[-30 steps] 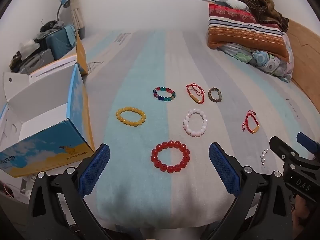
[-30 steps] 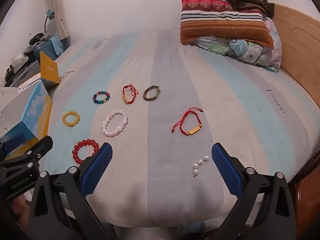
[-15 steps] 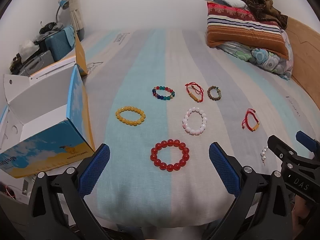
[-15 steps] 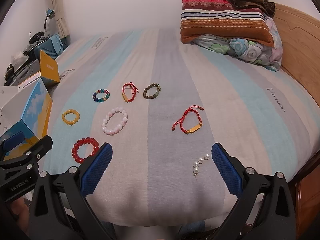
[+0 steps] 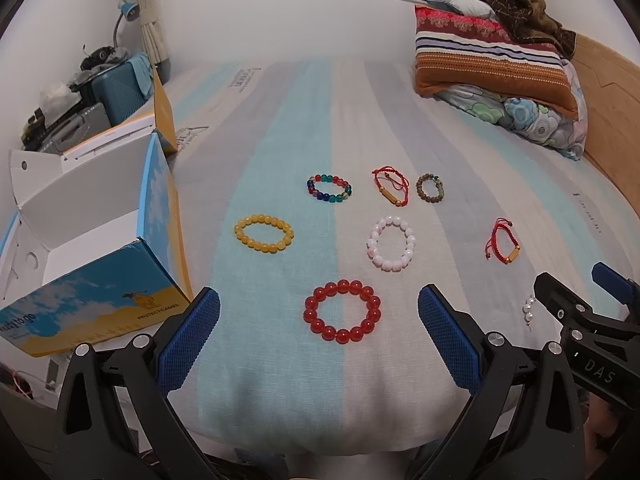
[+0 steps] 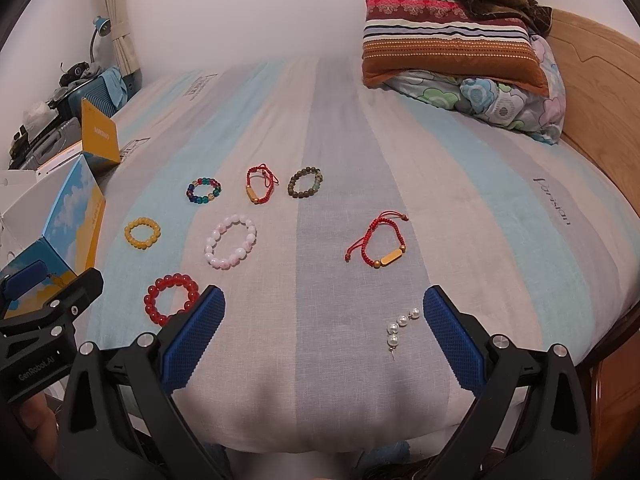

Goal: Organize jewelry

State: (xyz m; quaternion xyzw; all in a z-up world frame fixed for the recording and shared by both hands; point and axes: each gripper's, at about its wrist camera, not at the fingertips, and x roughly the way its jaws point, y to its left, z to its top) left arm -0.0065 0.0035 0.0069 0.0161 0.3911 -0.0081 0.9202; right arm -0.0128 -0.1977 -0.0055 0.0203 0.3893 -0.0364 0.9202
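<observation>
Status: nothing collected yet. Your left hand-held gripper [image 5: 319,326] stands spread wide and empty, the red bead bracelet [image 5: 342,311] lying on the bed [image 5: 280,120] just ahead between its jaws. Your right hand-held gripper [image 6: 324,326] is equally wide and empty; the pearl piece [image 6: 400,326] lies by its right pad.

Judged next: lower the left, close on the red beads, carry to the open box [image 5: 96,248] at its left.

Legible: box "PROTECTGAMES", "ready to go"; tools "DAS", "GenRobot.AI".
</observation>
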